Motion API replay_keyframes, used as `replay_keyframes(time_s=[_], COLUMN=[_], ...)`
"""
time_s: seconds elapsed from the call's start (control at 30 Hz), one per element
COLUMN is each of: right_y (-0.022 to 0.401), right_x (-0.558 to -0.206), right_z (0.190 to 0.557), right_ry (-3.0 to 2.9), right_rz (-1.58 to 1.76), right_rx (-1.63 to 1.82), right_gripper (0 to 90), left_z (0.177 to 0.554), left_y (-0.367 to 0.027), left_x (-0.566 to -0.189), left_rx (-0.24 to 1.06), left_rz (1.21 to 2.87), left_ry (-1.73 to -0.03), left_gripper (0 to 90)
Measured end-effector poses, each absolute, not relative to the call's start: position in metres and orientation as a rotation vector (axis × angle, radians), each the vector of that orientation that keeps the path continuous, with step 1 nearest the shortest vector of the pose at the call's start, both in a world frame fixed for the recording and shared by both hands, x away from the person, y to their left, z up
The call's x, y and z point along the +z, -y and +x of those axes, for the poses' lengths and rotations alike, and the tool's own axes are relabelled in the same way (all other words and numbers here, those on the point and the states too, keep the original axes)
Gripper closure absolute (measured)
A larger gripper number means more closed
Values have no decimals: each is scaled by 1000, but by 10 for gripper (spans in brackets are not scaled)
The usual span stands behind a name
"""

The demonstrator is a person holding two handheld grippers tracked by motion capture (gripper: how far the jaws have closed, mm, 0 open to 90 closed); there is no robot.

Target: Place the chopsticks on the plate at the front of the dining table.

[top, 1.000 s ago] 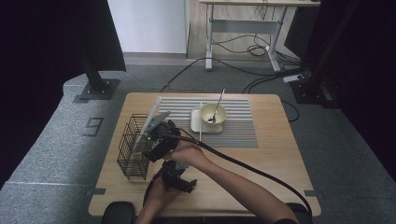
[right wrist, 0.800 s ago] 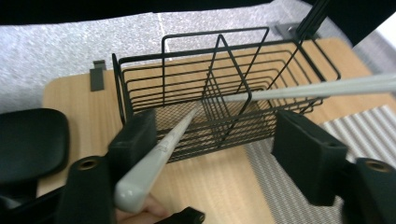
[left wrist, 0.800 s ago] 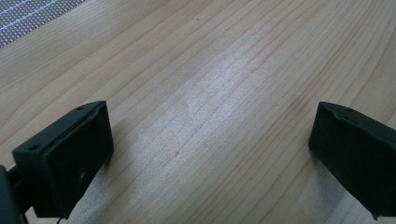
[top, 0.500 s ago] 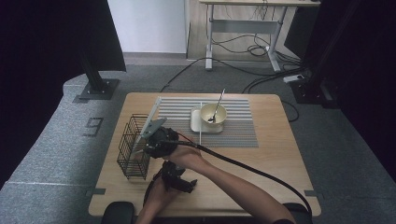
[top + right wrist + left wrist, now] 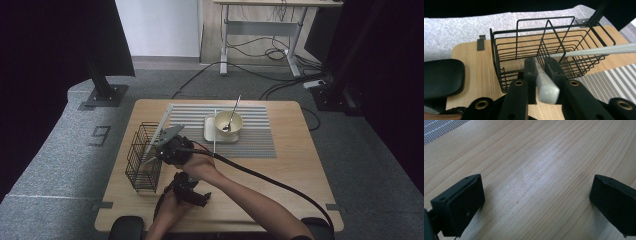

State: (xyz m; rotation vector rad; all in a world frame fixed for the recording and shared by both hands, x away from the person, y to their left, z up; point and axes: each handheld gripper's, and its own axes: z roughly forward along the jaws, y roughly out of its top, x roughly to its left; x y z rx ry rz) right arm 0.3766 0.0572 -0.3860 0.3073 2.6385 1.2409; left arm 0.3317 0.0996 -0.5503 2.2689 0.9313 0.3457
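My right gripper [image 5: 541, 65] is at the near rim of a black wire basket [image 5: 549, 47]. Its jaws have just been closing and are now shut on the blunt end of a pale grey stick [image 5: 545, 86]. A second white stick [image 5: 599, 50] leans across the basket's right side. In the high view this gripper [image 5: 161, 150] is by the basket [image 5: 142, 162] at the table's left, where a white stick [image 5: 164, 120] slants up from the basket. Near the front edge my left gripper [image 5: 189, 190] hovers open over bare wood, with nothing between its jaws [image 5: 536, 200].
A cream bowl [image 5: 220, 120] with a spoon [image 5: 233, 114] sits on a white square plate [image 5: 210, 134] on the striped mat [image 5: 260, 137]. Another white stick [image 5: 215, 145] lies beside the plate. A black pad [image 5: 441, 77] sits at the table's edge.
The right gripper has edged slightly left toward the basket. The left gripper has stayed where it was.
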Motion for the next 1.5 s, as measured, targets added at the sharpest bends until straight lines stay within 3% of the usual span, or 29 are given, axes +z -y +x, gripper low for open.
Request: replay_keyframes(time_s=[0.5,1.5], right_y=[-50,-17], right_x=[-384,-330], right_z=[375,364], right_ry=[-2615,-2561], right_rz=[284,249], right_rx=[1292,1446], right_gripper=[836,837], left_z=[332,332], left_y=[-100,-100], left_x=[-550,-550], left_rx=[344,341], left_rz=[2269,2272], left_ry=[-929,-923], left_gripper=[0,0])
